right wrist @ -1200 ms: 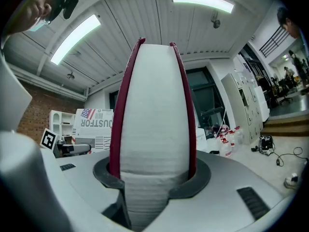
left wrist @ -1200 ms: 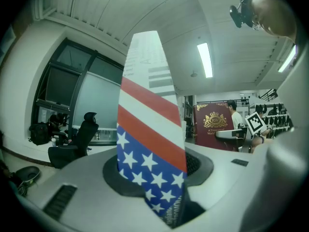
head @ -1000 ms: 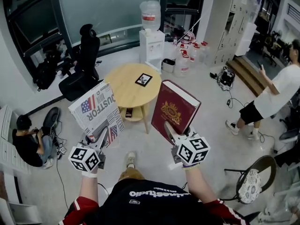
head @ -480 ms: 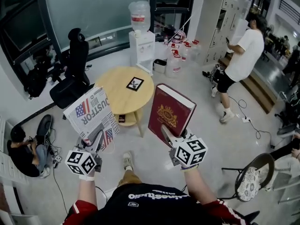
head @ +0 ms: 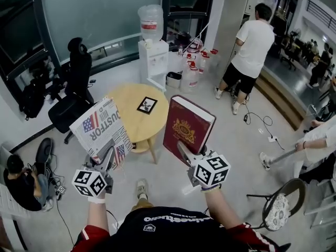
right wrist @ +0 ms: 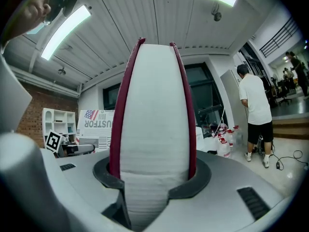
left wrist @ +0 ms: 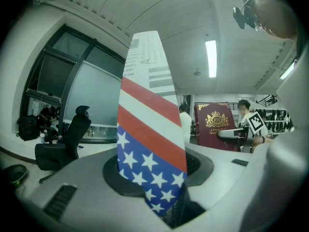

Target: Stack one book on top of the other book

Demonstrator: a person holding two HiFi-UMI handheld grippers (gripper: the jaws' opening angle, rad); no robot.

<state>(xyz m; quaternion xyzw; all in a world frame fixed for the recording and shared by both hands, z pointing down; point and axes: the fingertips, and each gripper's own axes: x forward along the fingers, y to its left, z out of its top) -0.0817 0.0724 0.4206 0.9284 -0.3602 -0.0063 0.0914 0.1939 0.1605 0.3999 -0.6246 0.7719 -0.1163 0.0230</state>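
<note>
A white book with a stars-and-stripes cover (head: 102,129) stands upright in my left gripper (head: 107,157), whose jaws are shut on its lower edge. Seen from the left gripper view, its flag-printed spine (left wrist: 147,129) rises between the jaws. A thick maroon book with a gold crest (head: 187,128) is held upright the same way by my right gripper (head: 185,154). Its white page block (right wrist: 154,129) fills the right gripper view. Both books hang in the air in front of a round wooden table (head: 128,109).
A small framed picture (head: 147,105) lies on the table top. A black office chair (head: 71,96) stands to the table's left, a water dispenser (head: 153,49) behind it. One person sits on the floor (head: 21,180) at left, another in a white shirt (head: 247,51) stands at right. A round chair (head: 281,209) is near right.
Both grippers with their books have come closer to the round table. The person in the white shirt has walked from the right side toward the back of the room.
</note>
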